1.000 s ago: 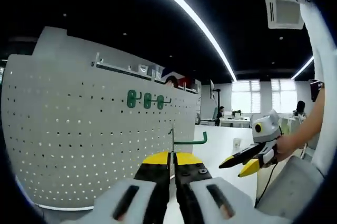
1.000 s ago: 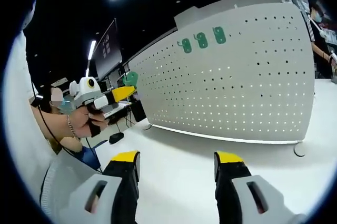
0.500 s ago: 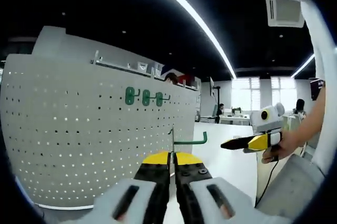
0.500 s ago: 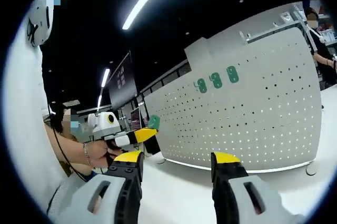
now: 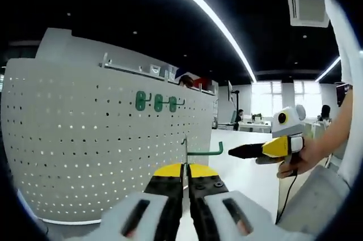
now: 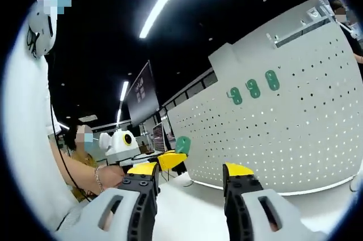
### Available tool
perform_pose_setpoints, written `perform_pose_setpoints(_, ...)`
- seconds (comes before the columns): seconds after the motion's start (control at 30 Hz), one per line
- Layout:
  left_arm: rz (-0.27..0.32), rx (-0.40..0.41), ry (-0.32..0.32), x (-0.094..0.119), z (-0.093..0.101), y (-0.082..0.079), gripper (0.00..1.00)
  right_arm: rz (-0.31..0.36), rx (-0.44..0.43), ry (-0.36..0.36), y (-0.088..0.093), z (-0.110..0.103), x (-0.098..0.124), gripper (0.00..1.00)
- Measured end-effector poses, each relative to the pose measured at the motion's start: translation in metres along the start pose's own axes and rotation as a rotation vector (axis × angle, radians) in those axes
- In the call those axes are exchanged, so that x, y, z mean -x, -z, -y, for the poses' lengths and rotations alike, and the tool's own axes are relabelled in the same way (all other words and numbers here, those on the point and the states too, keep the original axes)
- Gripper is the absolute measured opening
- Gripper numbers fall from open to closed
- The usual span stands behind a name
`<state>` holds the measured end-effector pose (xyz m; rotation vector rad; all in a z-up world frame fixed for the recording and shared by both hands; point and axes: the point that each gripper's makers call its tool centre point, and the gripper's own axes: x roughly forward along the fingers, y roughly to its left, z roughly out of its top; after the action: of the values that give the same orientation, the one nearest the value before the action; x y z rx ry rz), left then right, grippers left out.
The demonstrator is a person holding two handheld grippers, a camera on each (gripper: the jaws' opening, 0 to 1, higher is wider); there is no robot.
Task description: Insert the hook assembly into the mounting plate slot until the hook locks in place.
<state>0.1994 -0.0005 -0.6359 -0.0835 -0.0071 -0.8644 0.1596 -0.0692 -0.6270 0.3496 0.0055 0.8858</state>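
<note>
A white perforated mounting plate (image 5: 85, 150) stands upright at the left of the left gripper view, with three green hooks (image 5: 156, 103) fixed in a row near its top. My left gripper (image 5: 185, 170) is shut on a green hook assembly (image 5: 204, 152); its thin plate stands between the jaws and its rod points right. My right gripper (image 5: 247, 151) comes in from the right, close to the rod's tip. In the right gripper view my right gripper (image 6: 191, 170) is open and holds nothing, facing the mounting plate (image 6: 283, 133) and its hooks (image 6: 252, 88). The left gripper (image 6: 164, 159) carries the hook assembly (image 6: 182, 144) at the left.
The plate stands on a white tabletop (image 5: 244, 167). A person's hand (image 5: 298, 161) holds the right gripper, and another hand (image 6: 108, 176) holds the left. A long ceiling light (image 5: 210, 20) runs overhead. Desks and windows (image 5: 272, 105) lie far behind.
The right gripper has levelled out and moved closer to the held hook's tip; its view has tilted up and nearer the plate. The left gripper has stayed put with the hook assembly.
</note>
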Motion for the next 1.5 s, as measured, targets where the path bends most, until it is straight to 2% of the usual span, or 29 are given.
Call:
perform_pose_setpoints(0.17,-0.001,0.000,0.001,-0.002,0.003,0.000,0.01,0.016,-0.019,-0.015,-0.002,-0.002,-0.011,0.41)
perform_pose_setpoints(0.23,0.000,0.000,-0.004,-0.002,0.002,0.000,0.01,0.016,-0.022,-0.019,-0.002,-0.002,-0.014,0.37)
perform_pose_setpoints(0.5,0.009,0.007,-0.015,-0.002,0.001,-0.004,0.01,0.040,-0.055,-0.029,-0.006,-0.009,-0.030,0.32)
perform_pose_setpoints(0.83,0.002,0.003,-0.027,-0.002,0.002,-0.002,0.01,0.034,-0.054,-0.047,-0.003,-0.021,-0.050,0.29)
perform_pose_setpoints(1.5,-0.003,-0.002,-0.026,-0.004,0.007,0.000,0.01,0.032,-0.041,0.033,-0.002,-0.013,-0.061,0.06)
